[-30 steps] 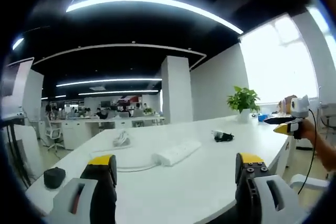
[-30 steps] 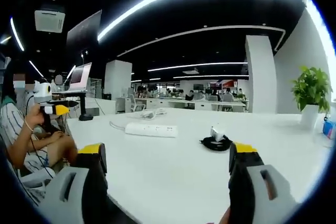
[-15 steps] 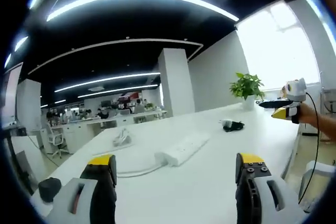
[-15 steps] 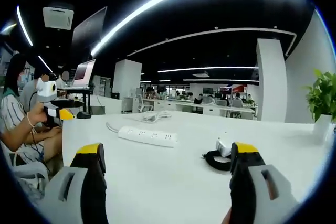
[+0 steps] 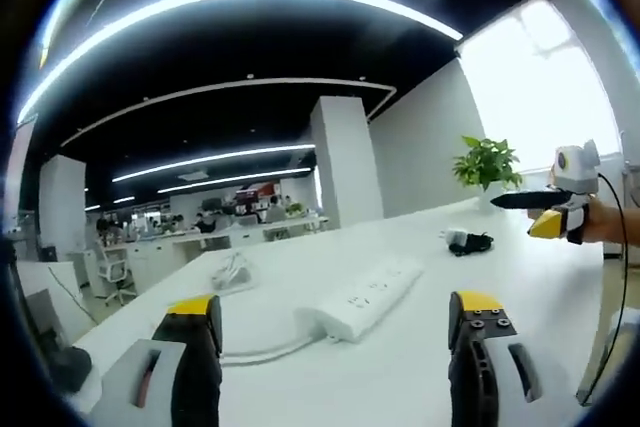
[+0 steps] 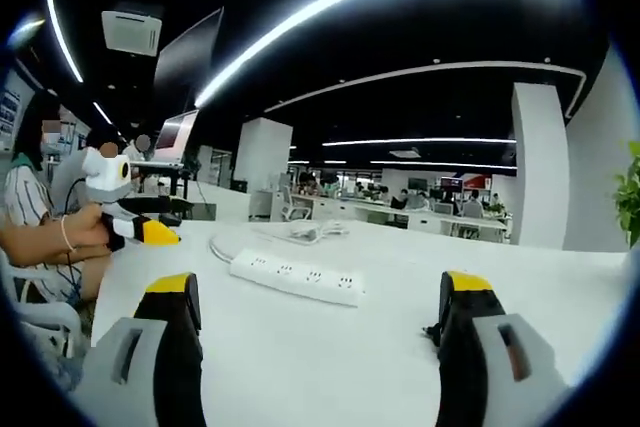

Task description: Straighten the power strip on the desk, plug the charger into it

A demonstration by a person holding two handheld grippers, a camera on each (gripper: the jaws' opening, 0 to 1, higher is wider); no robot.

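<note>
**A:** Where do things stand for you right now?

**B:** Both my pairs of jaws are spread wide with nothing between them. In the left gripper view my left gripper (image 5: 335,332) rises from the bottom edge, and the power strip (image 5: 368,295) lies just above centre on the white desk (image 5: 300,367), running aslant toward the upper right. Its cable (image 5: 255,352) curls off to lower left. The charger (image 5: 467,241), a dark bundle with a pale block, sits at right of centre, well apart from the strip. My right gripper (image 5: 545,215) hangs at the far right edge.

**A:** And from the other side?

**B:** In the right gripper view the strip (image 6: 295,277) lies left of centre, sockets up, and my right gripper (image 6: 315,332) frames it. My left gripper (image 6: 150,232) shows at mid-left.

**A:** How would you do the straightening well?

**B:** I judge the strip comes first. I'd close lightly on one end with each gripper, gripping the body across its narrow width, and turn it flat on the desk rather than lift it, minding the cable so it doesn't drag the strip back.

**A:** What differs from a second ago?

**B:** The strip looks larger and nearer in both views, so my hands have moved in. The charger, then near centre in the right gripper view, is now all but behind my right-hand jaw.
</note>
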